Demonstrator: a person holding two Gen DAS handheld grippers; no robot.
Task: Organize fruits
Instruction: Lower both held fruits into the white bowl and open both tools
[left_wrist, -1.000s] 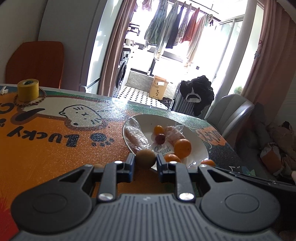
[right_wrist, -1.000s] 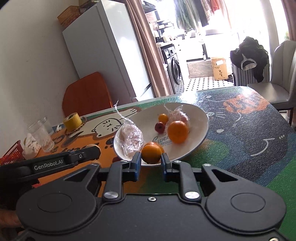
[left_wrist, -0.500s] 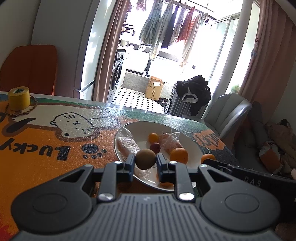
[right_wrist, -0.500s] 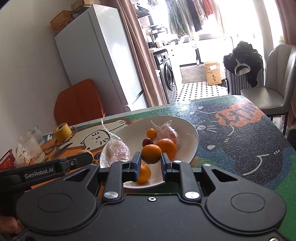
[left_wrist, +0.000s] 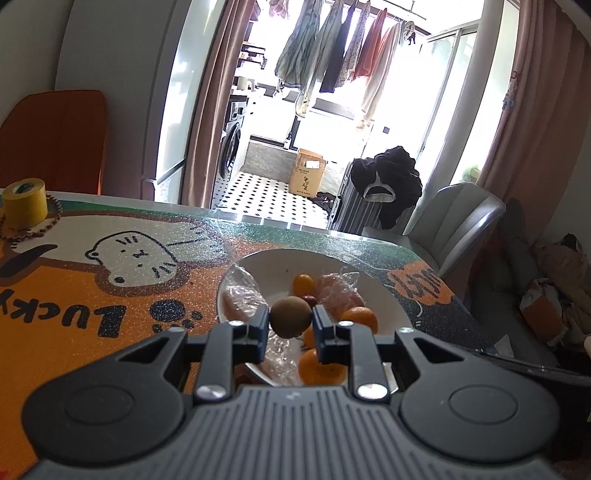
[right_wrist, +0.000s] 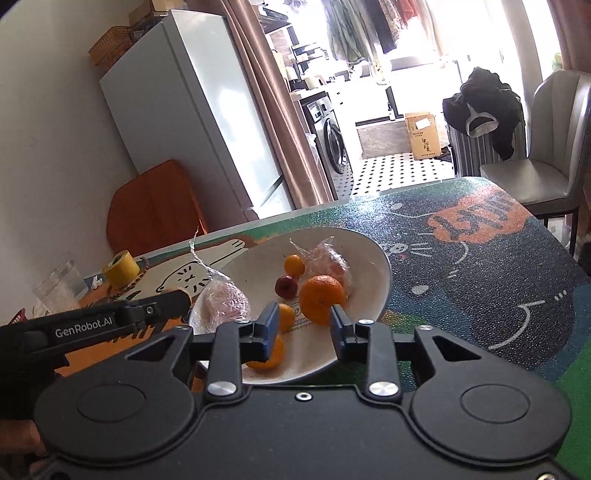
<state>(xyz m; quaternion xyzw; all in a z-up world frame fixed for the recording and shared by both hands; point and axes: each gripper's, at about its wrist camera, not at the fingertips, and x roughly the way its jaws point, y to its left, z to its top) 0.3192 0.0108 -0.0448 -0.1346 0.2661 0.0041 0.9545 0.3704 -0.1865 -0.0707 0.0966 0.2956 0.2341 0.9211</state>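
Grippers are tilting down over the plate (right_wrist: 373, 258) near the table's far edge: left gripper (left_wrist: 290, 322) clamping a kiwi (left_wrist: 290, 316), right gripper (right_wrist: 303, 325) just opening, seemingly empty, oranges (right_wrist: 322, 298) lying below.

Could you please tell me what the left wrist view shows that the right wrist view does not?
Left wrist only: the left gripper clamped on a brown fruit, and the LUCKY lettering. Right wrist only: a clear glass and the GenRobot.AI label. Both: the white plate of oranges, the yellow tape roll, the grey chair.
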